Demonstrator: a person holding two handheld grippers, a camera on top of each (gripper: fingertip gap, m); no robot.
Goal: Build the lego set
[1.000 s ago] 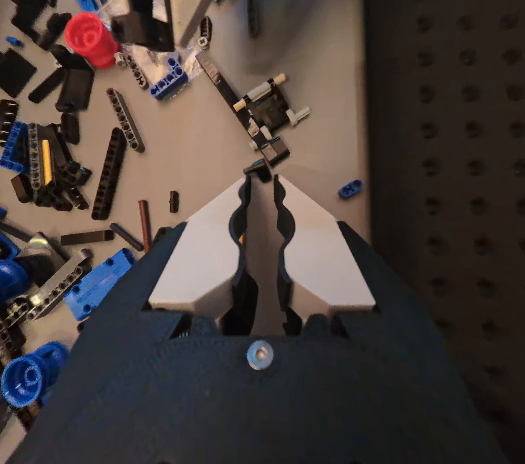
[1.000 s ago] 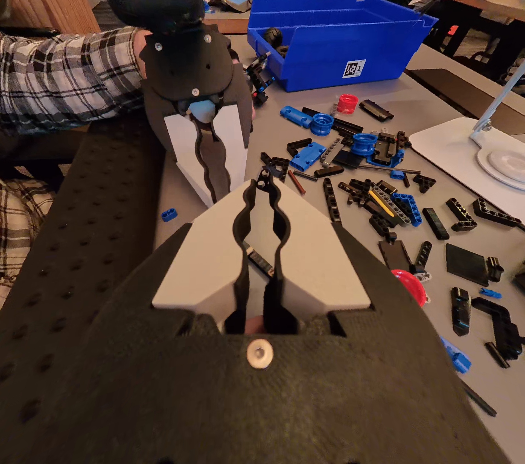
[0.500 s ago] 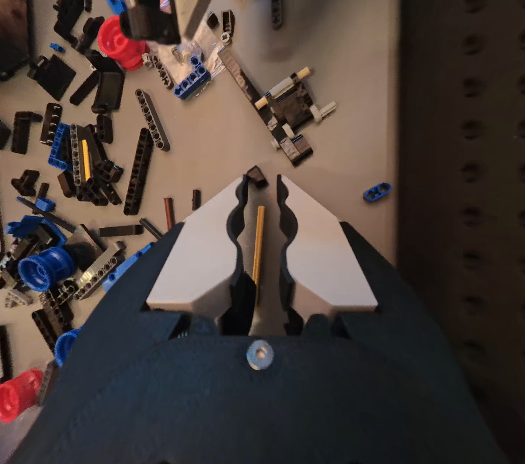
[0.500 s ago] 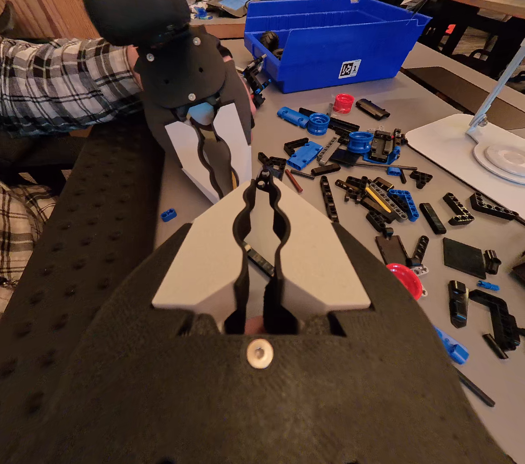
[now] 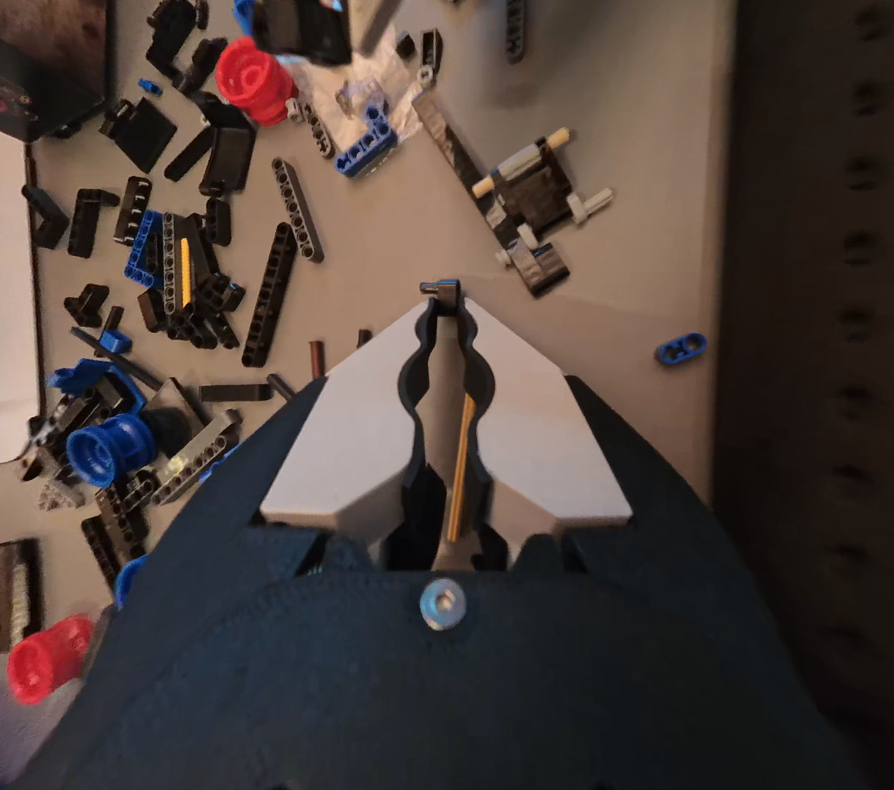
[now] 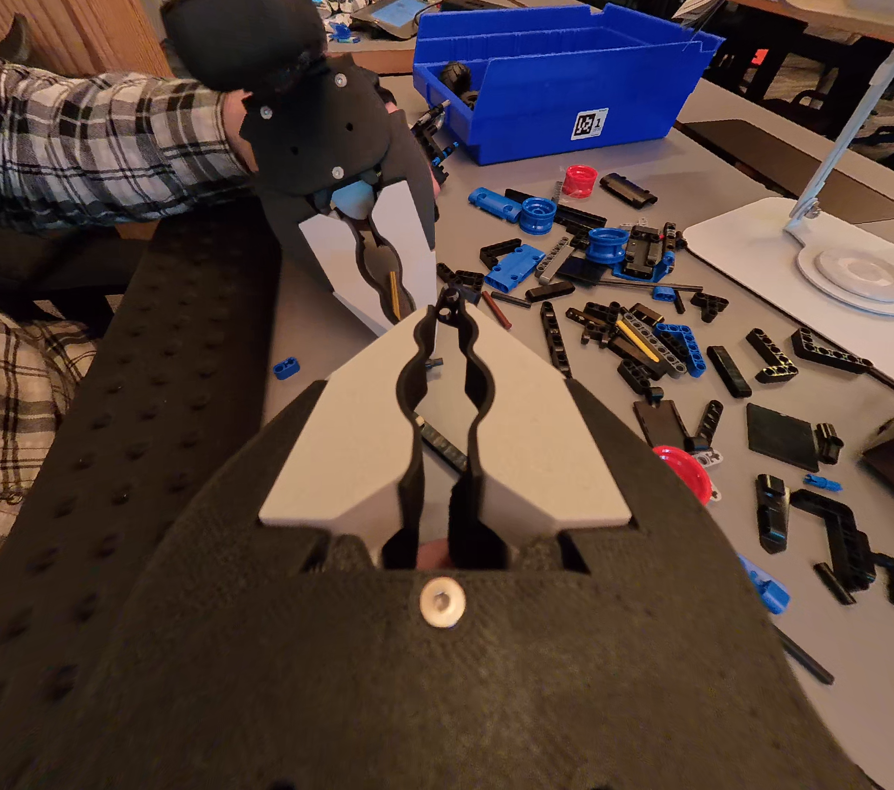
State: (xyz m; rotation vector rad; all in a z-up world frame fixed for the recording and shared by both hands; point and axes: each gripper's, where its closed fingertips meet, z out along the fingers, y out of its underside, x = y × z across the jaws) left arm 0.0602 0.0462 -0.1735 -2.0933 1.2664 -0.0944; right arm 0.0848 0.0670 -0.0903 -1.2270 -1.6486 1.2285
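The left gripper has its fingers closed to a narrow slit, and their tips pinch a small black connector piece that sticks out past them at 12 o'clock. A yellow axle shows in the gap between the fingers, nearer the gripper body; whether it is held or lies on the tabletop below cannot be told.

The right gripper likewise has its fingers nearly together, clamping a small black pin connector at their very tips. In the right wrist view the left gripper hangs at 11 o'clock of that piece, very close to it, fingers pointing down, with a plaid sleeve behind it.

On the grey tabletop, at 1 o'clock of the left gripper's tips, lies a partly built black assembly with tan and white pins. A small blue link sits alone at 3 o'clock. Loose black, blue and grey beams spread from 9 to 11 o'clock, with a red wheel hub at 11 o'clock and a blue wheel hub at 8 o'clock. In the right wrist view a blue bin stands at 12 o'clock at the far edge of the parts.
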